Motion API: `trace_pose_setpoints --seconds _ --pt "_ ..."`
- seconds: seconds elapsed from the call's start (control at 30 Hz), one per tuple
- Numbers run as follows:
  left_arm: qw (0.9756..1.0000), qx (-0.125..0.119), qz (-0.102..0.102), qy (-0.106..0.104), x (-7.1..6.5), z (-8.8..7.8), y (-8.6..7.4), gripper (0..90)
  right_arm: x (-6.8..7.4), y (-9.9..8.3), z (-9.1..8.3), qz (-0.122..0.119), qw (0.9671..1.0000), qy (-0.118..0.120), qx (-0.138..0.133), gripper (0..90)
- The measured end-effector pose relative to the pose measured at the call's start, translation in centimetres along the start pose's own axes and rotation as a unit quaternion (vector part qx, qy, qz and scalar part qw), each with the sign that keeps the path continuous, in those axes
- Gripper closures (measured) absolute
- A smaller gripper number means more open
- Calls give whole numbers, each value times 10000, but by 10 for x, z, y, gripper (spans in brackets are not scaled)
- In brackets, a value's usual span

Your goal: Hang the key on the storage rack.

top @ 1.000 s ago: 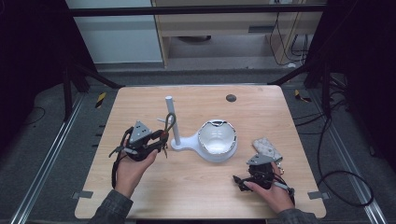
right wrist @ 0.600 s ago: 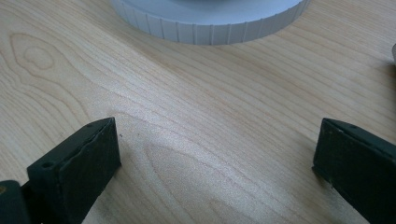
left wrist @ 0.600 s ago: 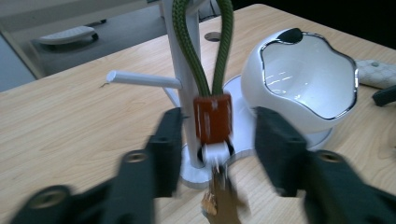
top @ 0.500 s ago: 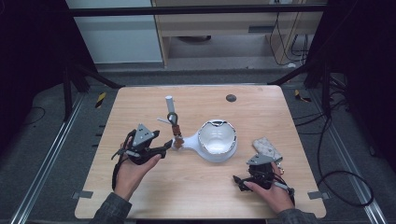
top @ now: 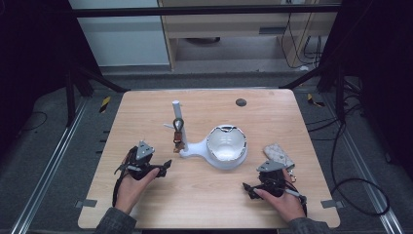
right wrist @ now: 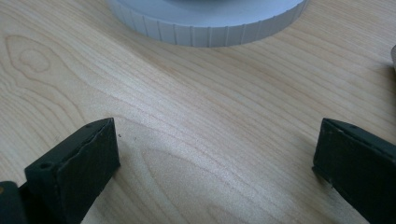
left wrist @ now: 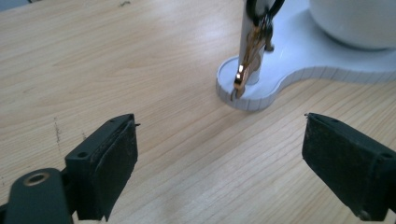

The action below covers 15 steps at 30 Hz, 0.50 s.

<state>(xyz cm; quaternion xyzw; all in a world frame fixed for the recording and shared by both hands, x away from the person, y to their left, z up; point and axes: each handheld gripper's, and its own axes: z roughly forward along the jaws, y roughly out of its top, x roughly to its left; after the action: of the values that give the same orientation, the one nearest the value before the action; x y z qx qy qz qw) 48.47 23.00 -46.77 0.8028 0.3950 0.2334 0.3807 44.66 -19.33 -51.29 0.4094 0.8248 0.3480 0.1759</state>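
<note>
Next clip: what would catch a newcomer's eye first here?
The white stand at the table's middle: a keyring hangs on its upright post, beside a white bowl. Nearer the person, the left hand-held gripper and right hand-held gripper rest open; a patterned pouch lies by the right one.

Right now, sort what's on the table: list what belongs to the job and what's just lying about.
Job in hand:
- key ring, hung on the post
- white stand
- left gripper, jaws just opened, empty

Lying about:
- patterned pouch
- dark disc
</note>
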Motion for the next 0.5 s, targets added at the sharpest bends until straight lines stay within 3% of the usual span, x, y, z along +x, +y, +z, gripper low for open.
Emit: trace_pose_setpoints --seconds 0.1,0.17,0.2,0.37,0.5 --pt "9998 137 121 46 0 6 -7 79 -1 1 1 57 10000 -16 -14 13" --pt "9993 310 222 -59 -3 9 -15 79 -4 7 -2 126 9998 5 150 89" --pt "9988 380 289 -82 -3 9 -16 76 -6 10 -5 148 9998 11 92 78" --pt "9976 657 215 25 1 14 -22 66 -14 33 -32 52 9989 -475 -33 58" --pt "9980 620 110 81 6 14 -23 66 -24 48 -55 -93 9967 -795 103 65"
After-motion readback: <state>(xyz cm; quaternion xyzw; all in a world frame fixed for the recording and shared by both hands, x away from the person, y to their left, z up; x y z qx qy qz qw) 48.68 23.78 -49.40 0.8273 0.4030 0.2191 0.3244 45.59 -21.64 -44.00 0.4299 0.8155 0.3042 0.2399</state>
